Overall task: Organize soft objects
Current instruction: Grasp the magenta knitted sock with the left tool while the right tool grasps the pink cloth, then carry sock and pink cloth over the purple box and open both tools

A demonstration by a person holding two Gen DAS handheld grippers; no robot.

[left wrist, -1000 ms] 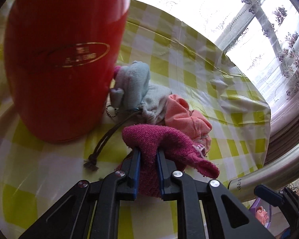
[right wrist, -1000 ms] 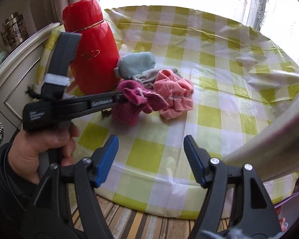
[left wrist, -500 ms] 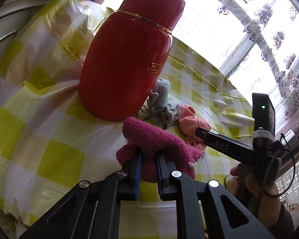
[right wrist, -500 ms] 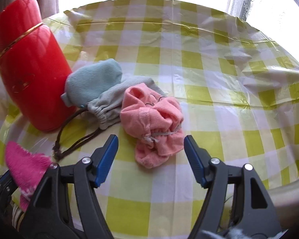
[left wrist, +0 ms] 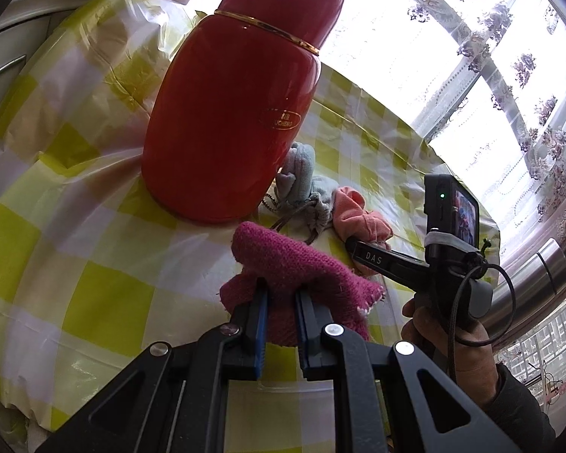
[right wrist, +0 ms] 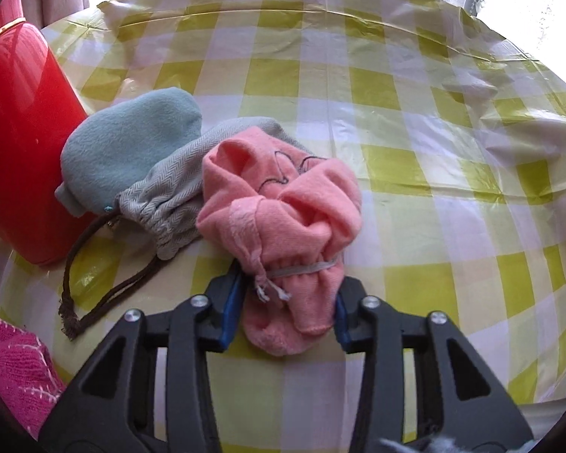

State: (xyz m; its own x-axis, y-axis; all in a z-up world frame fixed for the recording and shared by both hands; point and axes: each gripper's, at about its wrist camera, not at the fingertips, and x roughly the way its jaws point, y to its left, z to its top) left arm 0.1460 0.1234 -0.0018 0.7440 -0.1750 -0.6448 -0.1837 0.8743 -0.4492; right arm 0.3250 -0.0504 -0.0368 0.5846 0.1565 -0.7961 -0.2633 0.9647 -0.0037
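My left gripper (left wrist: pixel 280 298) is shut on a magenta knitted cloth (left wrist: pixel 298 264) and holds it above the near part of the table. The cloth also shows at the lower left of the right wrist view (right wrist: pixel 15 370). My right gripper (right wrist: pixel 286 302) is open, with its fingers on either side of the near end of a pink cloth (right wrist: pixel 283 219) that lies on the table. The pink cloth also shows in the left wrist view (left wrist: pixel 358 219). A pale blue mitt (right wrist: pixel 132 143) and a grey drawstring pouch (right wrist: pixel 169 196) lie to its left.
A tall red flask (left wrist: pixel 237 113) stands on the yellow checked tablecloth (right wrist: pixel 434 151), close to the left of the blue mitt. A brown cord (right wrist: pixel 94 294) trails from the pouch. A window with lace curtains (left wrist: pixel 490 56) lies behind; a metal rail (left wrist: pixel 528 283) runs at the right.
My right gripper has moved forward and down until its fingers straddle the pink cloth. My left gripper has pulled back a little with the magenta cloth.
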